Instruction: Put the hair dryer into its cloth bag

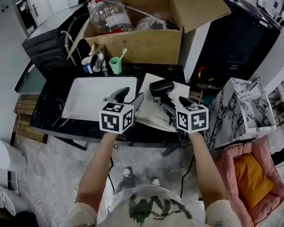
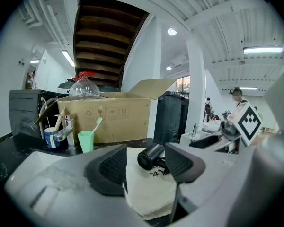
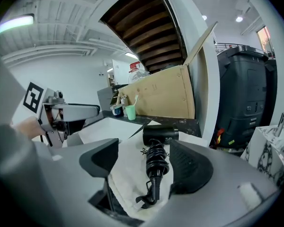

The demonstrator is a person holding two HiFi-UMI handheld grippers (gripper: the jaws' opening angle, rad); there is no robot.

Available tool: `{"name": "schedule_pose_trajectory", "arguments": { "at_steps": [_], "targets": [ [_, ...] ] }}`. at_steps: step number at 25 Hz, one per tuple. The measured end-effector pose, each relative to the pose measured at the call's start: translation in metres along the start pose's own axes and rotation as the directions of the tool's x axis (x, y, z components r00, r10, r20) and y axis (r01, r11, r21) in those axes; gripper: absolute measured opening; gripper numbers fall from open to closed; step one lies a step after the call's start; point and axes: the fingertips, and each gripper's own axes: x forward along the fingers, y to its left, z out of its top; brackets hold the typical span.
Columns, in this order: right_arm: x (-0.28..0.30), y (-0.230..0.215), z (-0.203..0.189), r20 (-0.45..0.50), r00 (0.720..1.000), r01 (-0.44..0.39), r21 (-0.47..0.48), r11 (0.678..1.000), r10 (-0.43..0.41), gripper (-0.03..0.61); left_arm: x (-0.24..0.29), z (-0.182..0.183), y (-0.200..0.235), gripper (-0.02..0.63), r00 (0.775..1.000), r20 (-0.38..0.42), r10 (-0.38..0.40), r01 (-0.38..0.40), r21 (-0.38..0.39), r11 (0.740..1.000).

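Just beyond both jaws lies the hair dryer [image 1: 161, 87].

Colours and patterns
Black hair dryer [image 1: 161, 87]; cream cloth bag [image 1: 152, 117], black print; black white-veined tabletop [image 1: 45, 115]; green cup [image 1: 115, 65].

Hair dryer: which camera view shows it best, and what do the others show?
The right gripper view: the hair dryer lies close and whole on the cloth bag, barrel, handle with wound cord, and plug all visible. The head view shows it small from above; the left gripper view shows mainly its barrel end.
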Motion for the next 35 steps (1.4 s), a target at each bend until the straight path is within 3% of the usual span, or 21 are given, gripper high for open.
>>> {"name": "schedule_pose_trajectory", "arguments": {
  "at_steps": [14, 27, 32, 35],
  "targets": [
    [0.055, -0.018, -0.031, -0.173, 0.978, 0.127, 0.031, 0.991, -0.119, 0.33, 0.031, -0.011, 0.034, 0.259, 0.989, -0.057, -0.133, 0.134, 0.006, 0.991],
    [0.092, -0.043, -0.069, -0.362, 0.913, 0.212, 0.021, 0.977, -0.19, 0.333, 0.045, -0.025, 0.035, 0.259, 0.965, -0.106, -0.238, 0.242, 0.023, 0.97],
    [0.097, -0.046, -0.077, -0.405, 0.887, 0.254, 0.027, 0.967, -0.222, 0.337, 0.042, -0.027, 0.039, 0.259, 0.959, -0.116, -0.257, 0.262, 0.03, 0.965],
    [0.098, -0.046, -0.076, -0.403, 0.886, 0.261, 0.025, 0.965, -0.229, 0.347, 0.04, -0.025, 0.045, 0.259, 0.957, -0.114, -0.265, 0.27, 0.026, 0.963]
  ]
}}
